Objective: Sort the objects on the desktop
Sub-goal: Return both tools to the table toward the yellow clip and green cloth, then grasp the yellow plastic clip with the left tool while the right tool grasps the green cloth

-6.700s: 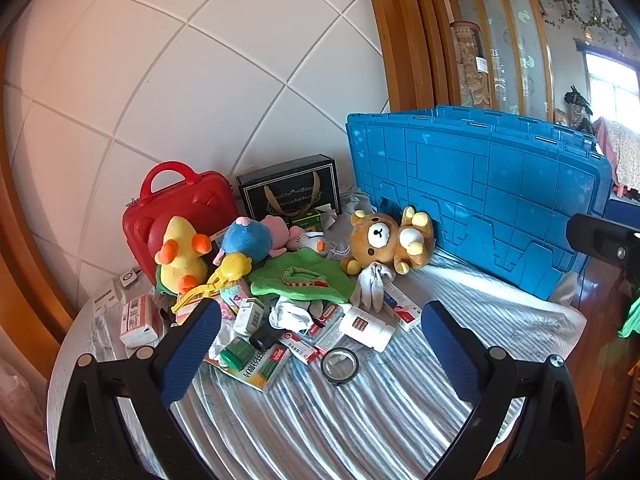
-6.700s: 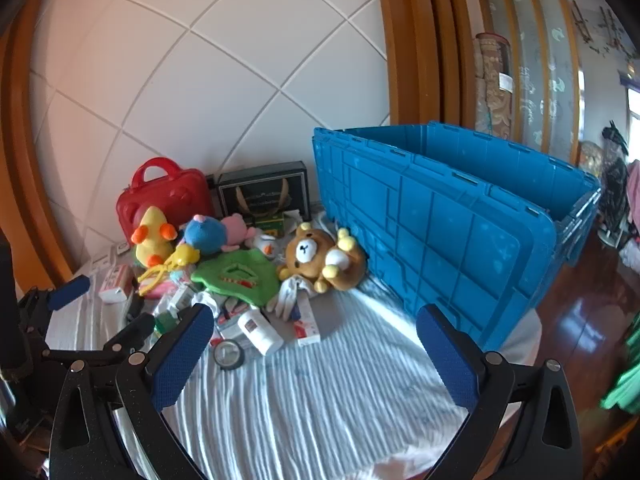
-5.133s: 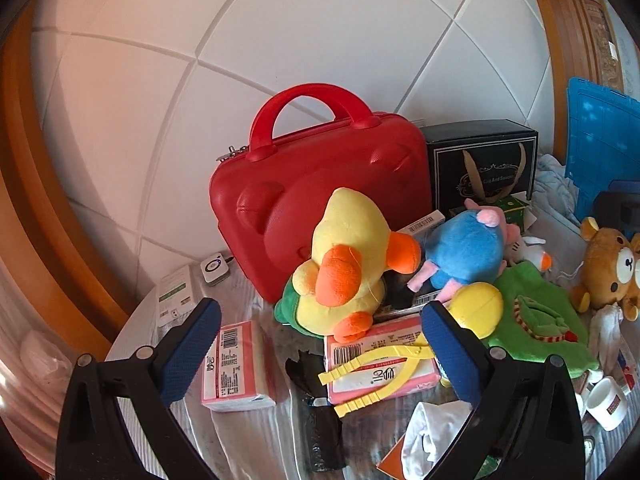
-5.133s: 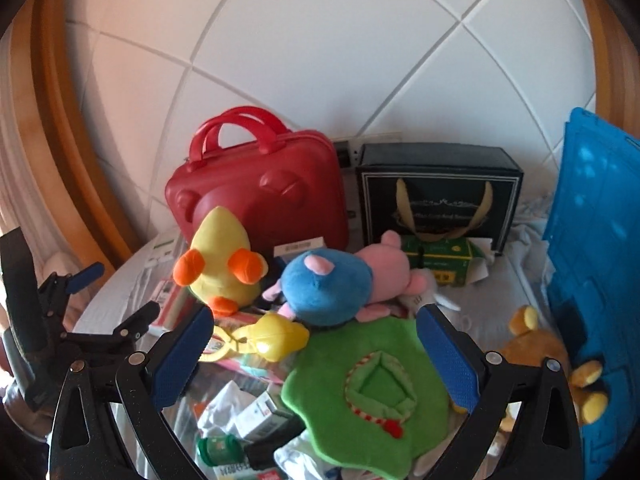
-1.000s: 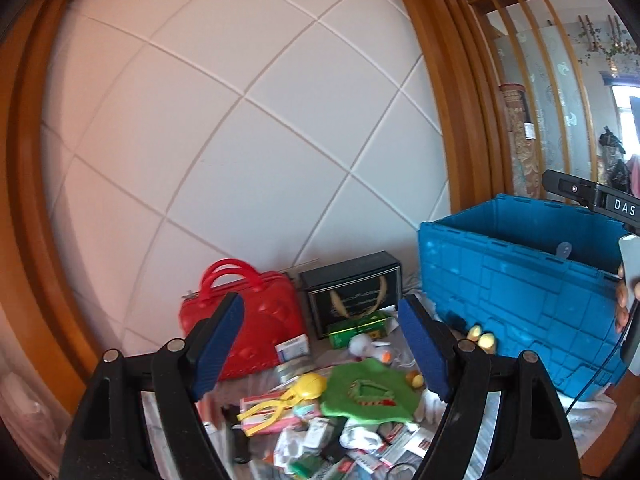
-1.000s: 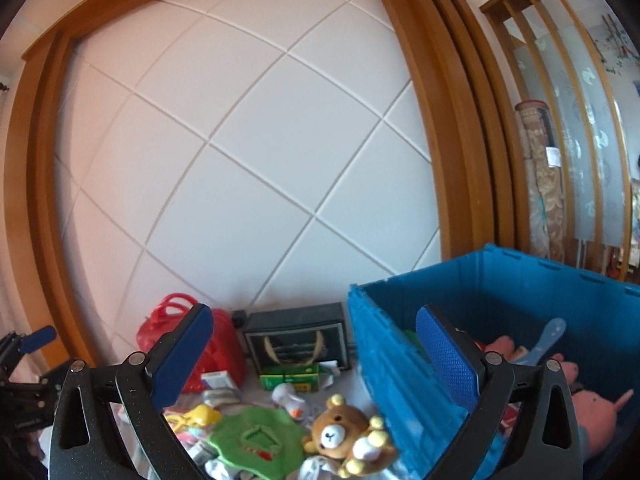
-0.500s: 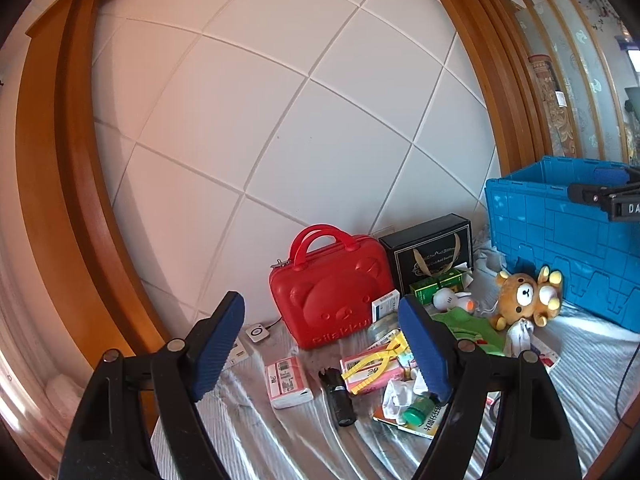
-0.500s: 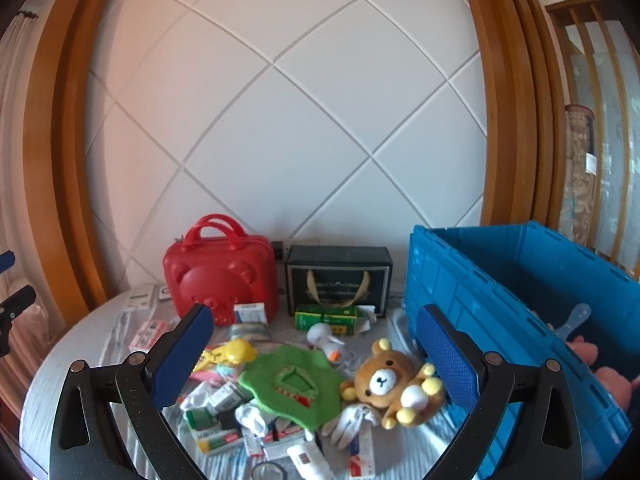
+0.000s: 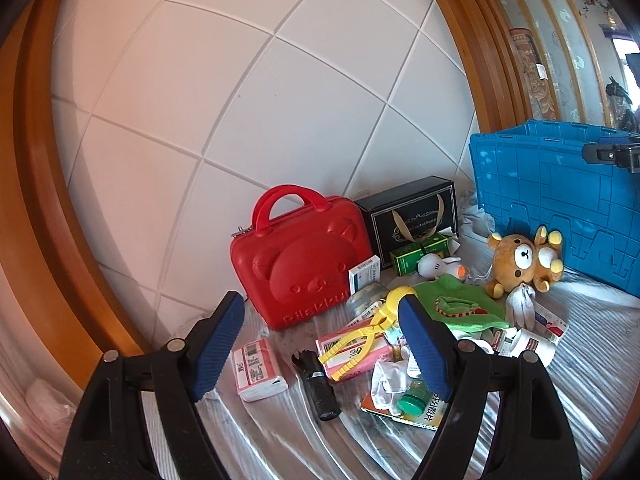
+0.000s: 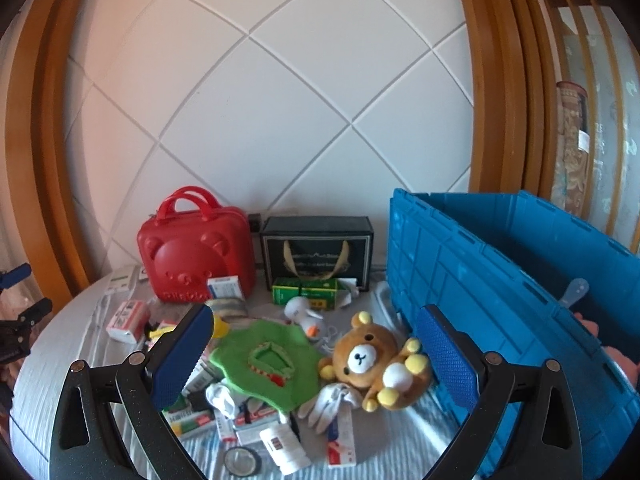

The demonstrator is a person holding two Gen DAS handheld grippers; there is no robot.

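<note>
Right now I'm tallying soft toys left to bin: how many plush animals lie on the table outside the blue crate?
2. The brown plush bear lies against the blue plastic crate; the small white plush duck sits before the green carton. Others may hide under clutter.

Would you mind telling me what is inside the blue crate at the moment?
In the right wrist view, the blue crate shows a pale blue spoon-like handle and something pink and plush at the frame's right edge. The near wall hides the rest.
</note>
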